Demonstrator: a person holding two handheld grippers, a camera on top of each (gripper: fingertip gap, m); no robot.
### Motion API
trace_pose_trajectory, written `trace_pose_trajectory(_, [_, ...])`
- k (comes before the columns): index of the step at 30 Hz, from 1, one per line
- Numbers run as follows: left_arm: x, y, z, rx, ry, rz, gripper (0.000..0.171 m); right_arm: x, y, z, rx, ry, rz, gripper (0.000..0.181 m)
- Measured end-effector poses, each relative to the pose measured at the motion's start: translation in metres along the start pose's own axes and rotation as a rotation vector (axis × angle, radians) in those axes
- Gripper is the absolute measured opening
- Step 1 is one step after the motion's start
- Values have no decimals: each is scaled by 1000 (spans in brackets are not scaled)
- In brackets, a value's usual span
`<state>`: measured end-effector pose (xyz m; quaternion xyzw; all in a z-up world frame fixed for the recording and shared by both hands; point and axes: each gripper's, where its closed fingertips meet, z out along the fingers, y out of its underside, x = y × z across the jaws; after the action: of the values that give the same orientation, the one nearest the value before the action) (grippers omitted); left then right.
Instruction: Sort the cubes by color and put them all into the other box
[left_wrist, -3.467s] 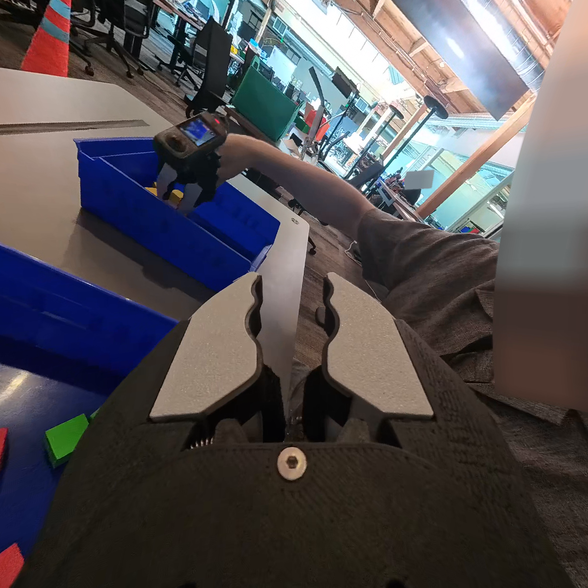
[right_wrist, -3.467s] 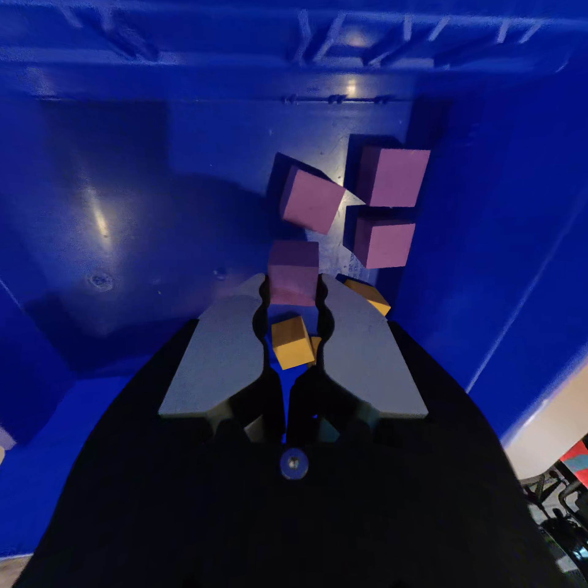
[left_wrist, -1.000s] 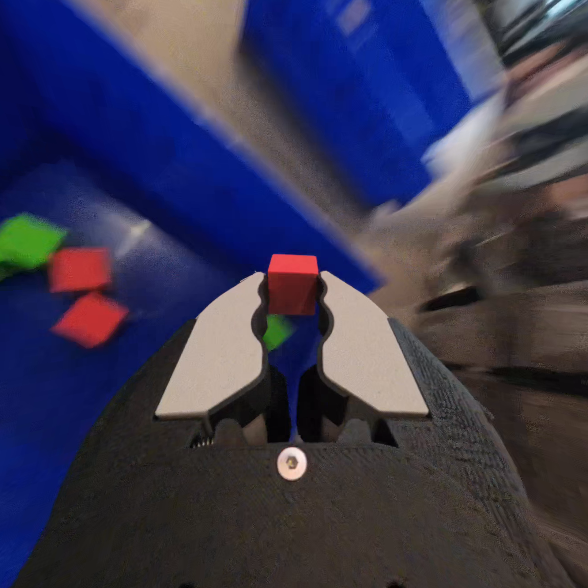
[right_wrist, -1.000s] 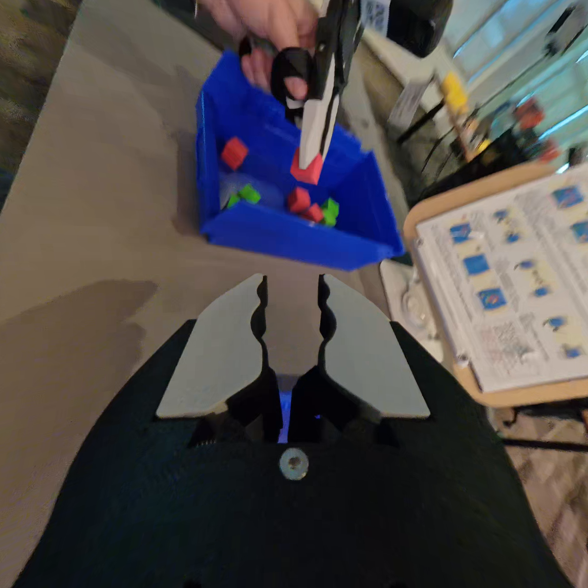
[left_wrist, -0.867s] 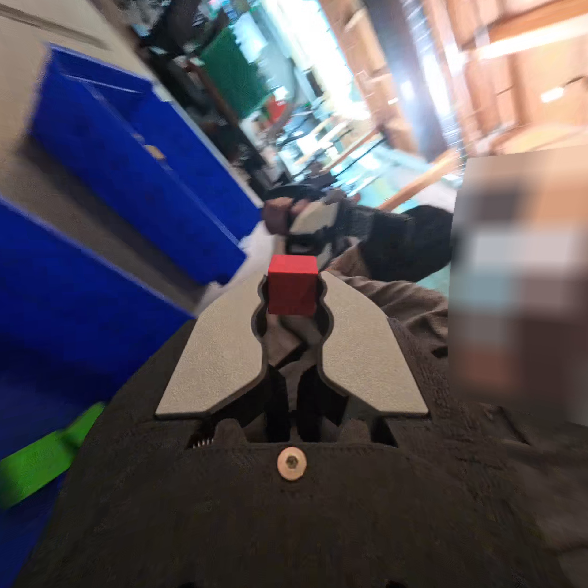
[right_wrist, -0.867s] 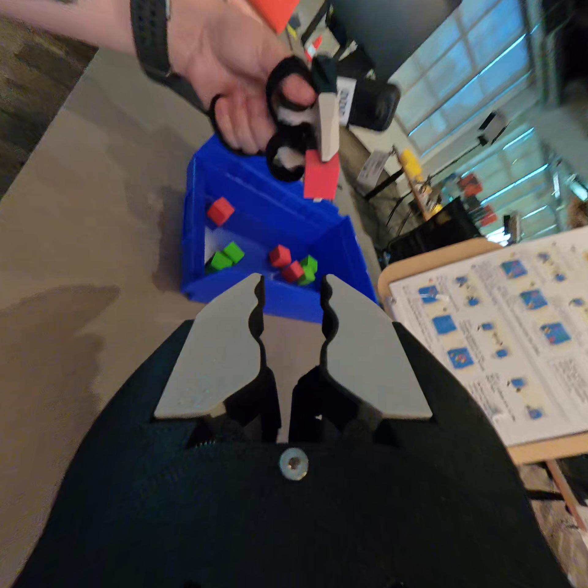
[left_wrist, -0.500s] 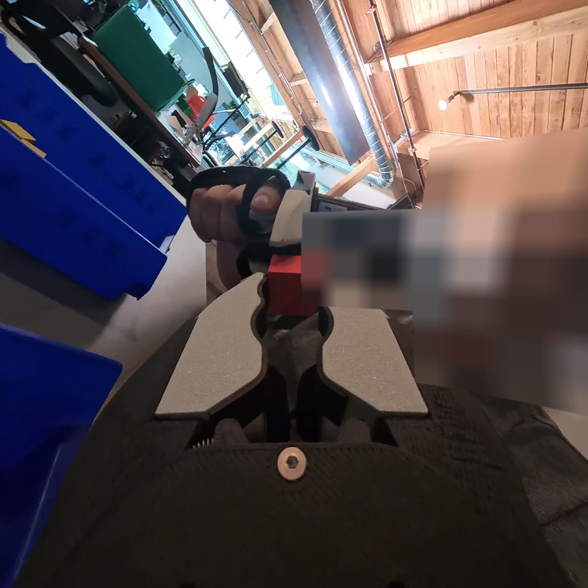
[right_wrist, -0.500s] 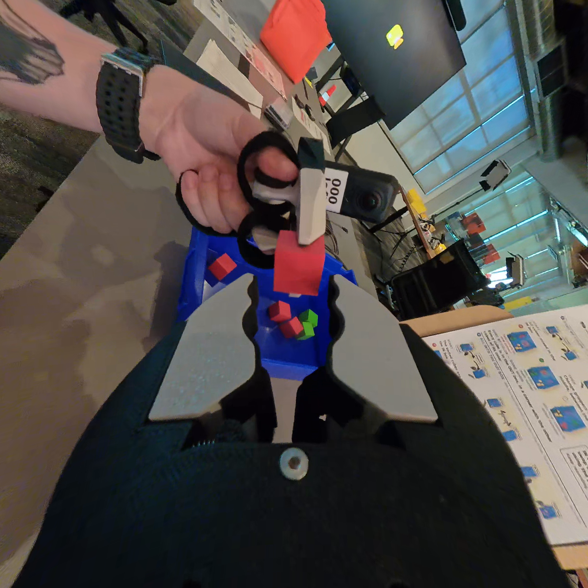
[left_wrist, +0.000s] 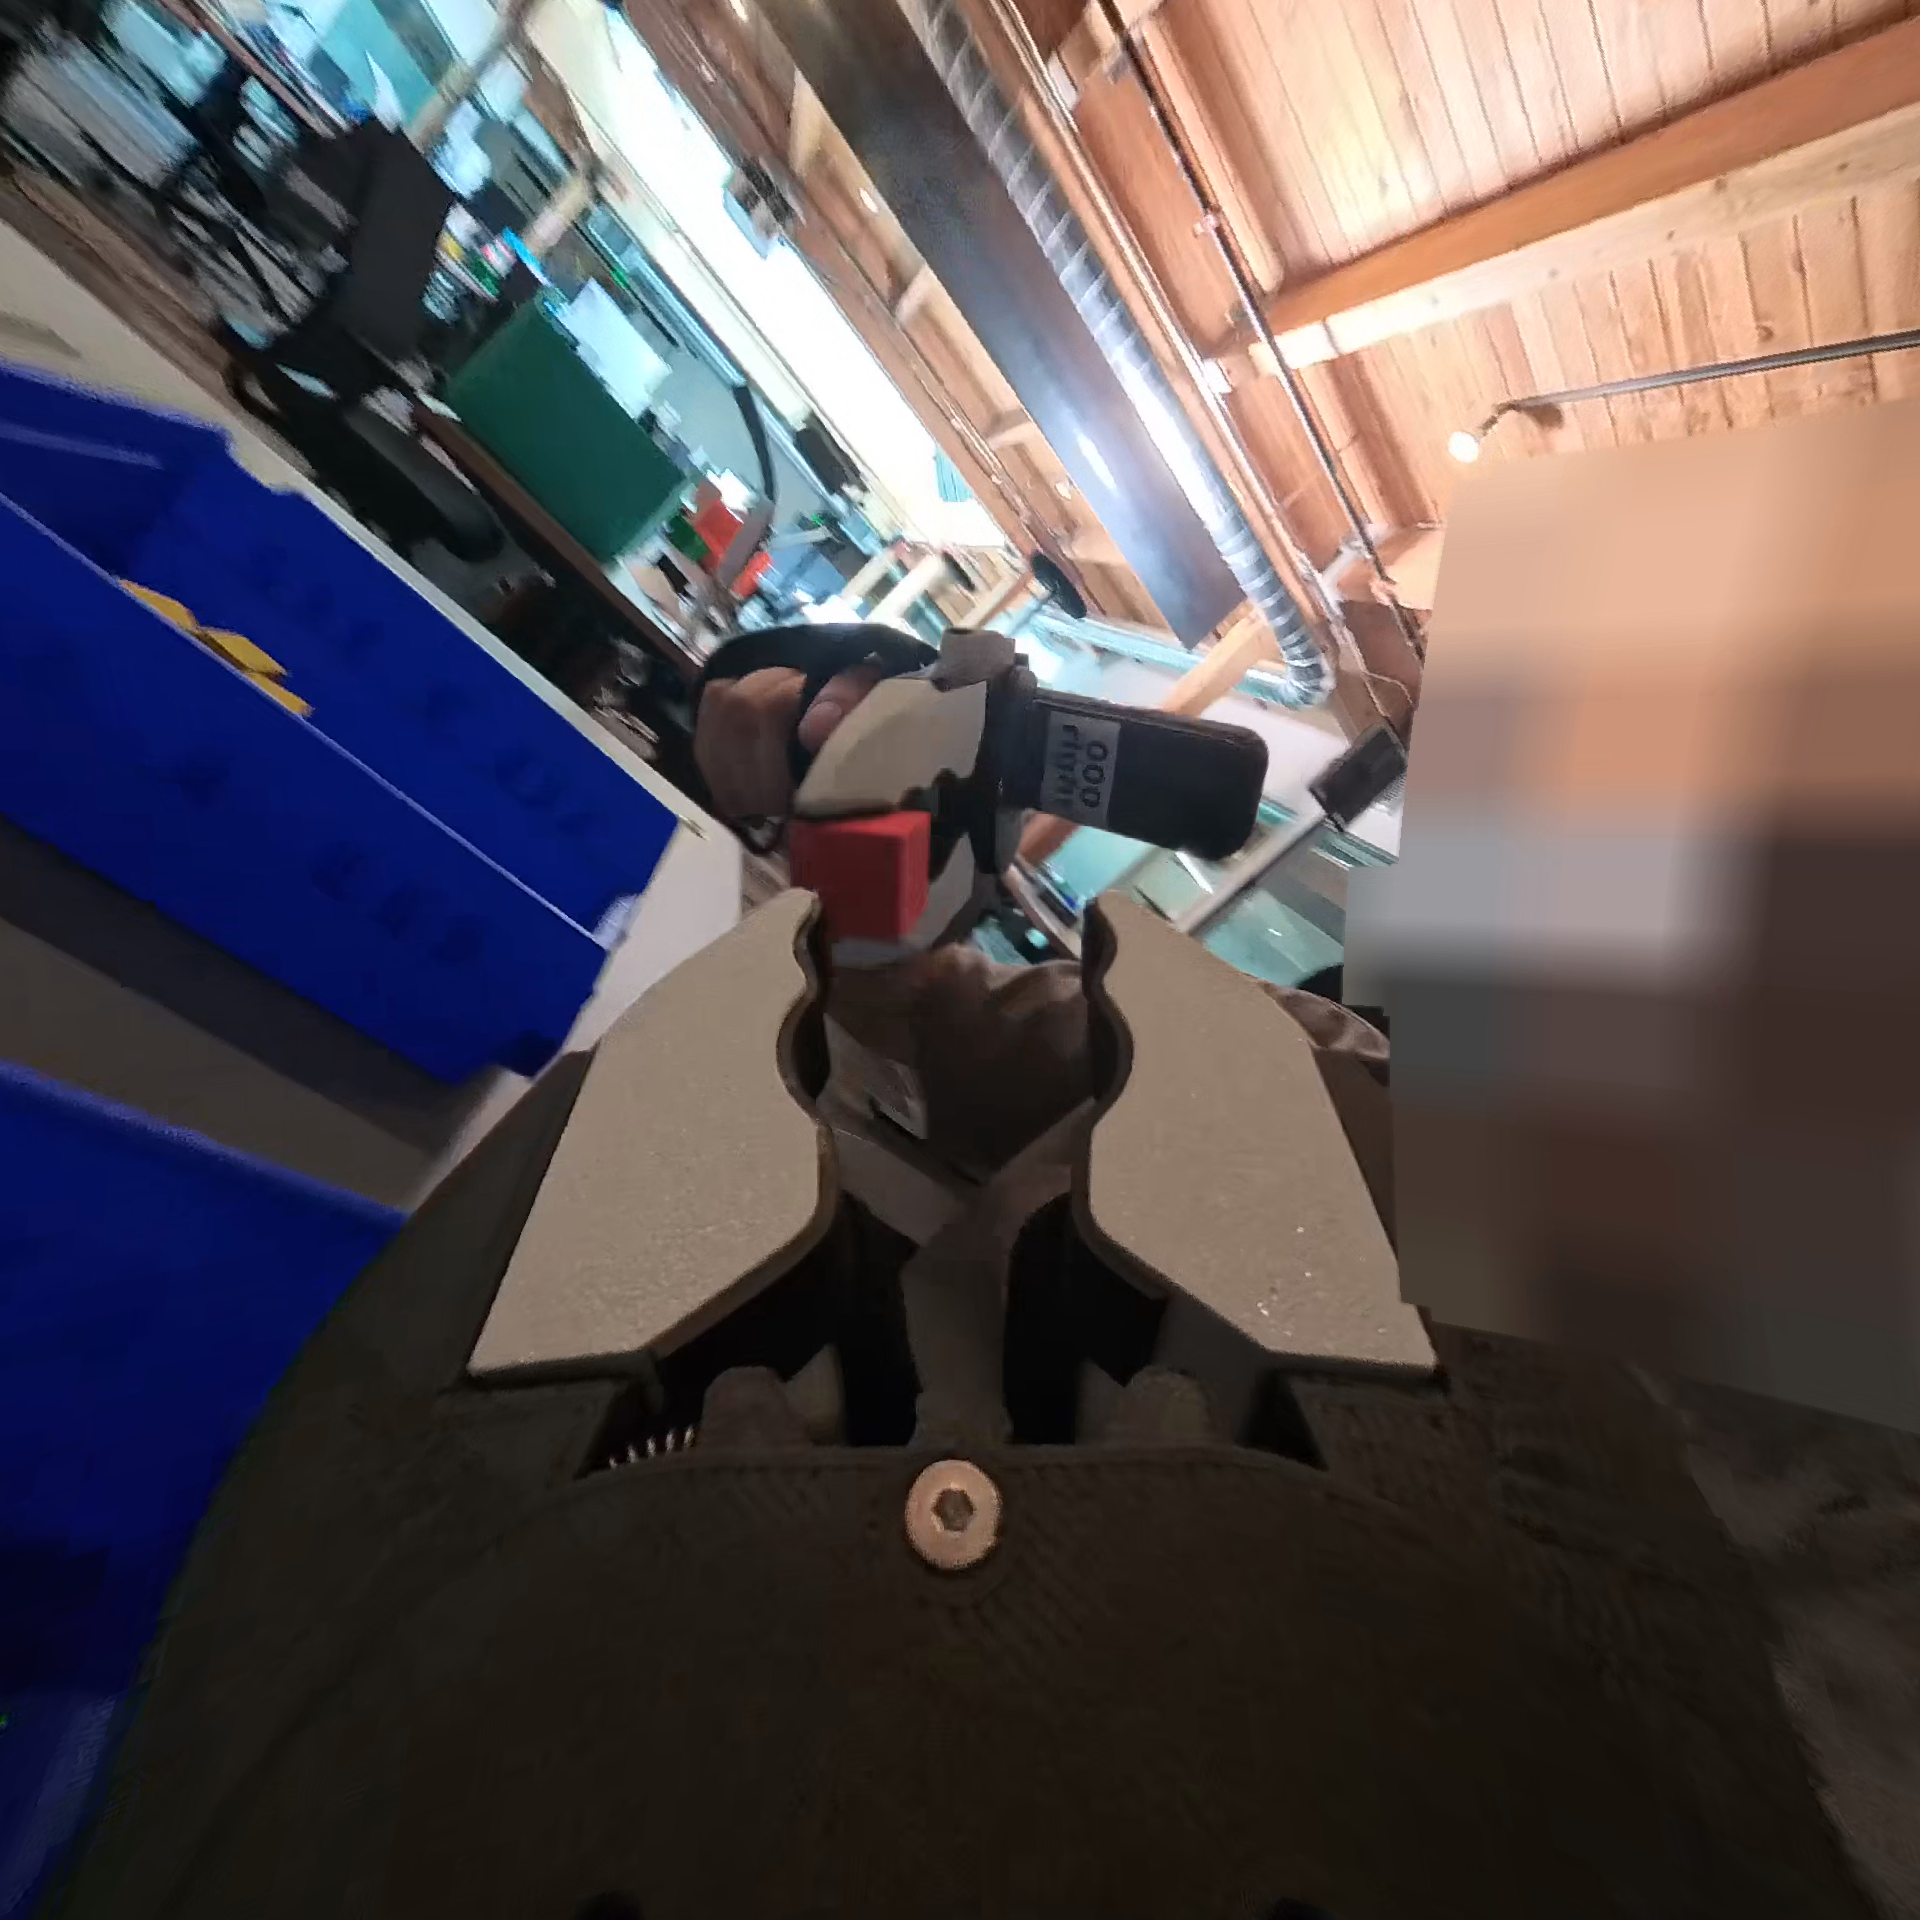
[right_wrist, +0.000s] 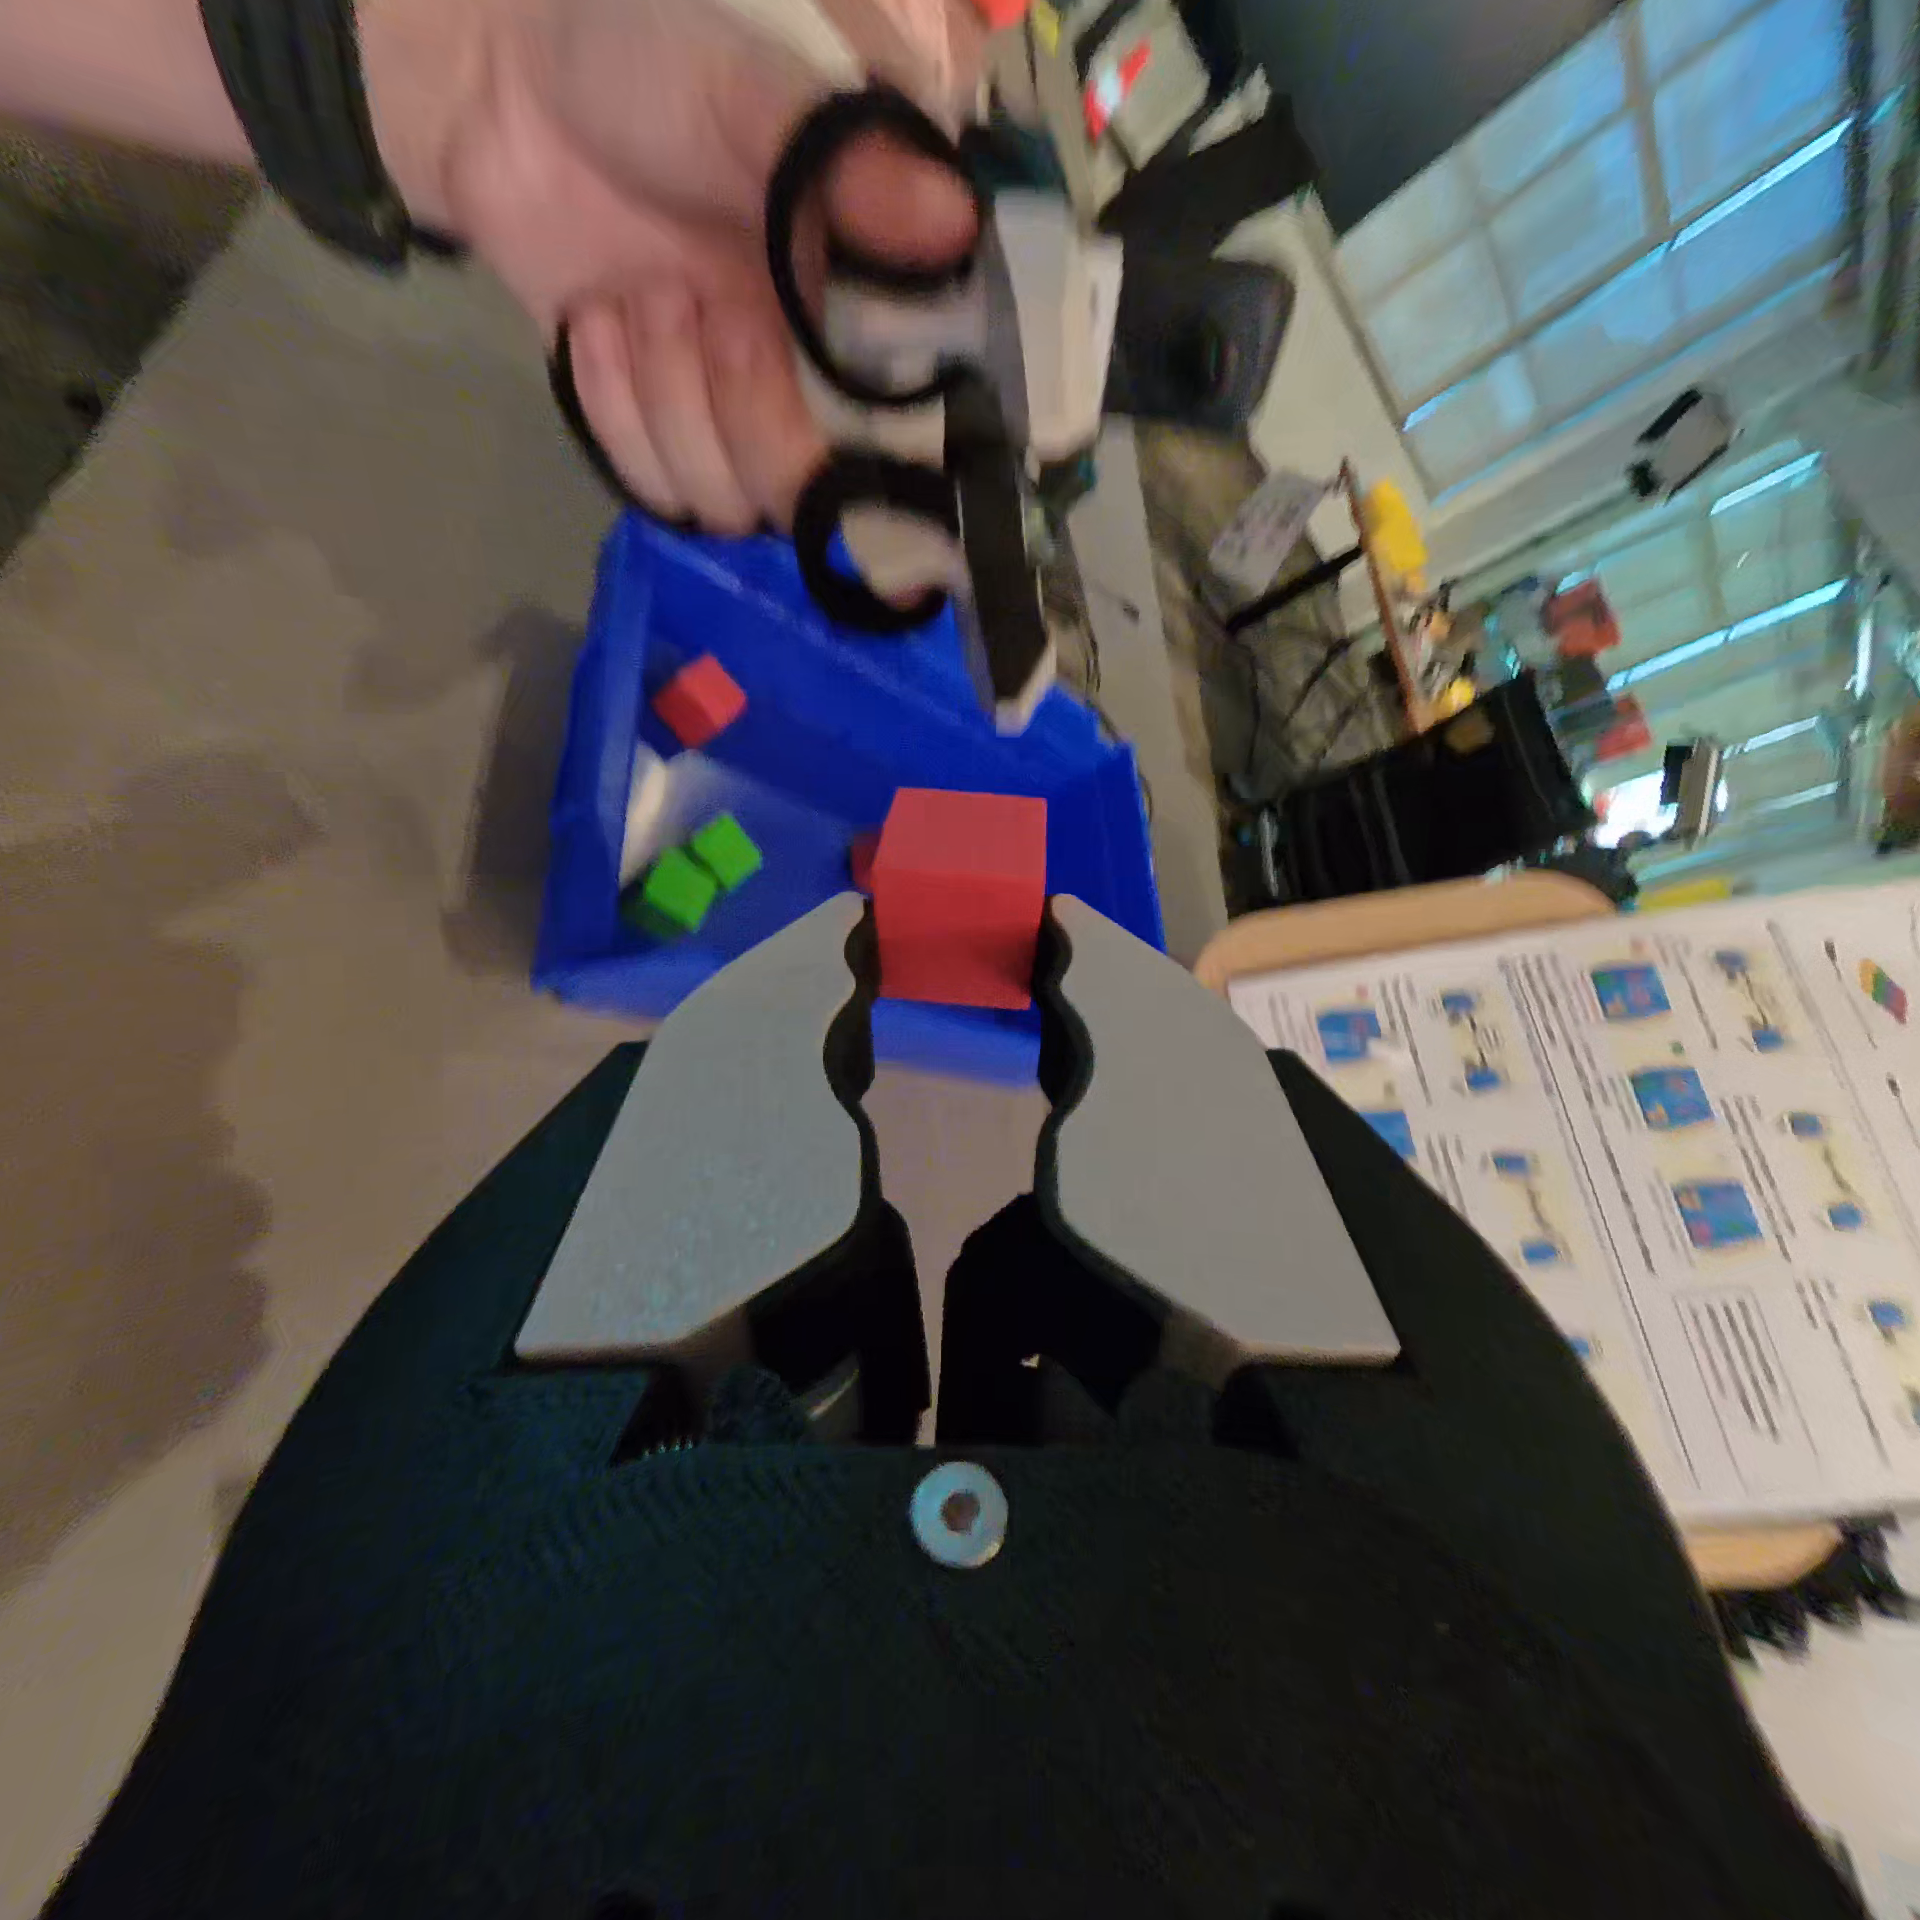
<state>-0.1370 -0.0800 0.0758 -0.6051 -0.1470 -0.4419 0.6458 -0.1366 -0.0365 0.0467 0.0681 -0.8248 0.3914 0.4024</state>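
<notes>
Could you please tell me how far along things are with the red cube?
Done: the right gripper is shut on the red cube. In hand: it holds the cube in the air, while the left gripper is open, empty and apart from it. Left: a loose red cube and two green cubes lie in the blue bin.

Two red cubes (right_wrist: 958, 896), two green cubes (right_wrist: 698, 871)
</notes>
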Motion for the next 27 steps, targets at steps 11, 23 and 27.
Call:
trace_pose_trajectory(11, [22, -14, -21, -6, -126, 171, 39, -53, 222, -157, -954, -590, 381, 28])
trace_pose_trajectory(23, [18, -15, -30, -1, -170, 186, 37, -125, 286, -180, -1134, -775, 438, 29])
trace_pose_trajectory(27, [19, -14, -29, -13, -176, 193, 37, -136, 291, -184, -1205, -824, 448, 29])
